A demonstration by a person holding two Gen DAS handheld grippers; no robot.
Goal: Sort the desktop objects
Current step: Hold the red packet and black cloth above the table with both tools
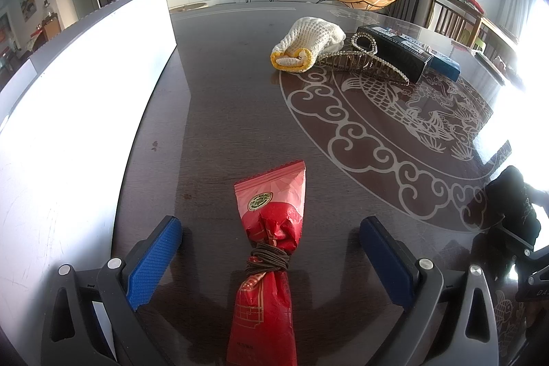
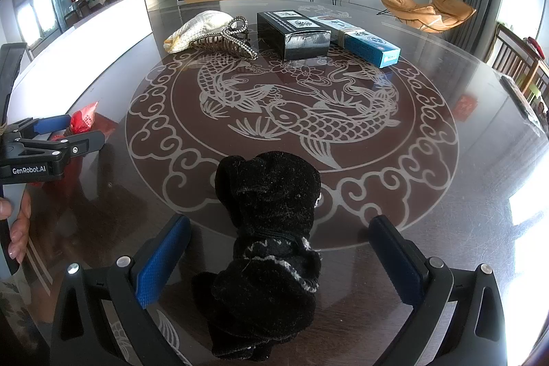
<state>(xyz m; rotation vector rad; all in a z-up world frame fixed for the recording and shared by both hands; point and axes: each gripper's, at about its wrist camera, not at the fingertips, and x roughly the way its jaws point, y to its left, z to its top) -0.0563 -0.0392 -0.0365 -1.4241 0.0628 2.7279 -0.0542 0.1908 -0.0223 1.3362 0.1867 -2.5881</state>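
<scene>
Between the spread left tongs [image 1: 271, 249] lies a red packet [image 1: 271, 228].

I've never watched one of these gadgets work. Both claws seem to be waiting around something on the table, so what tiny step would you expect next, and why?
Probably closing the left gripper on the red packet. Its fingers are open with the packet lying between them on the table, near the band tied around its middle. The right gripper likewise straddles the black cloth, open.
</scene>
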